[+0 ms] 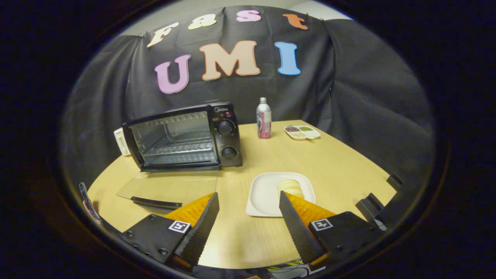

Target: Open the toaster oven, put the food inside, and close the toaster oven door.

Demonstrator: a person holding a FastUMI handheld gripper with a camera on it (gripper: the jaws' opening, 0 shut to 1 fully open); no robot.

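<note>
One toaster oven [186, 137], one bottle [264, 118], one white plate [263, 193] bearing one pale food item [290, 186], one divided snack tray [302, 132] with three compartments, one gripper [248, 209], fingers spread wide.

Bench [341, 162]: light wood surface. Bottle [264, 118] upright near the bench's far edge. Divided snack tray [302, 132] just beside the bottle, holding three fillings. White boxy item [121, 142] at the bench's far corner, partly hidden
</note>
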